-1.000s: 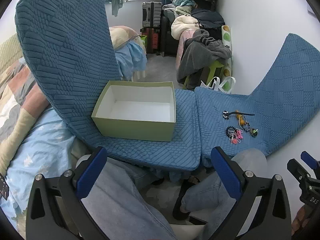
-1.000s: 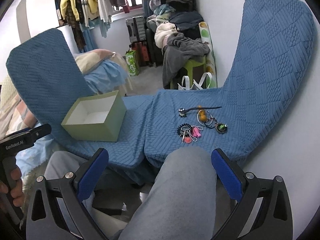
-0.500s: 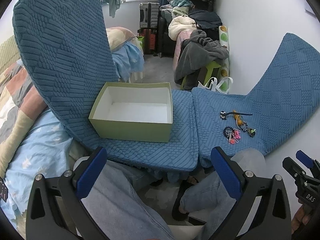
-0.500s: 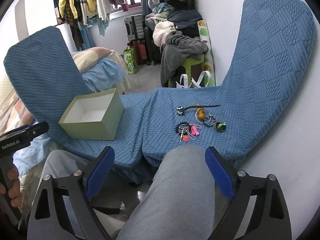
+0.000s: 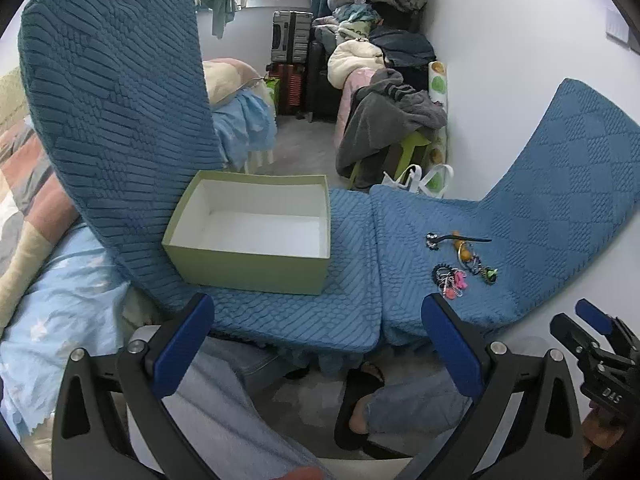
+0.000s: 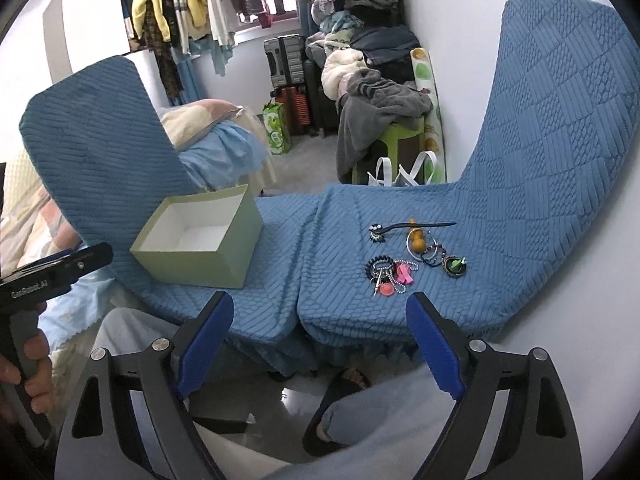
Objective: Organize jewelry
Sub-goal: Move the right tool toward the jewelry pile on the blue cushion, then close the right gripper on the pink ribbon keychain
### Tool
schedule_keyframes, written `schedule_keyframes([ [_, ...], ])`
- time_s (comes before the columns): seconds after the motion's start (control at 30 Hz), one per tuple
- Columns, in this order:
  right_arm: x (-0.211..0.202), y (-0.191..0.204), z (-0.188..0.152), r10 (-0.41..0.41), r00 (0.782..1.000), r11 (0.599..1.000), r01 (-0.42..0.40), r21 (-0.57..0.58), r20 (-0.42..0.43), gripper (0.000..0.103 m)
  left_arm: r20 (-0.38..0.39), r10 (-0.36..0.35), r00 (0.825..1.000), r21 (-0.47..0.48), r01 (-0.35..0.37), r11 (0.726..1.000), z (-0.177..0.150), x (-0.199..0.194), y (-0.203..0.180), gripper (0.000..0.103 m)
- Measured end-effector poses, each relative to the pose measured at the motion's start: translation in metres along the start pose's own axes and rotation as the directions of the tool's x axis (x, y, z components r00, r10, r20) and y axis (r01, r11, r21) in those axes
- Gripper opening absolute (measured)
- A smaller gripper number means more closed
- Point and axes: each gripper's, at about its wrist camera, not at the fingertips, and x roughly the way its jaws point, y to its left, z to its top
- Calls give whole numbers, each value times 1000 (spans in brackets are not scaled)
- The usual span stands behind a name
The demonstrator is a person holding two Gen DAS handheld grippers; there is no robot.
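The left gripper (image 5: 316,344) is wide open. Its two blue fingers (image 5: 182,344) stand far apart and point forward, with nothing between them. The right gripper (image 6: 320,344) is wide open too, and its blue fingers (image 6: 434,350) hold nothing. Both grippers are held low, over the person's lap. The knees (image 6: 400,412) in pale jeans show under them, and a foot (image 6: 344,380) in a black sandal is on the floor. The left hand (image 6: 32,368) wraps around the grey handle of its gripper. The right gripper shows at the edge of the left view, blue tip up.
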Motion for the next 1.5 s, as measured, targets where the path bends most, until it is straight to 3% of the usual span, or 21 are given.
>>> schedule_keyframes([
  [0.27,9,-18,1,-29,999,1000,28,10,23,81,-22,-94,995,-19,93,995,2,16,-14,103],
  [0.4,17,-33,4,-50,997,999,49,15,57,63,-33,-143,989,-1,143,990,2,28,-29,100],
  [0.53,31,-54,4,-76,994,996,72,53,77,55,-73,-200,977,20,202,979,2,49,-48,93],
  [0.93,89,-113,-16,-106,992,990,98,104,68,58,-186,-331,925,49,345,937,6,118,-105,66],
  [1.17,132,-141,-14,-50,999,990,48,131,11,57,-273,-373,887,44,399,916,-3,174,-136,52],
  [1.23,149,-148,-13,-16,1000,990,18,140,-19,53,-295,-379,877,44,409,912,-5,189,-143,47],
  [1.3,170,-153,-12,20,998,991,-12,137,-56,41,-316,-384,868,45,418,907,-9,205,-150,46],
  [1.5,223,-152,-14,75,987,994,-63,94,-139,36,-379,-404,833,45,452,891,-20,246,-165,36],
])
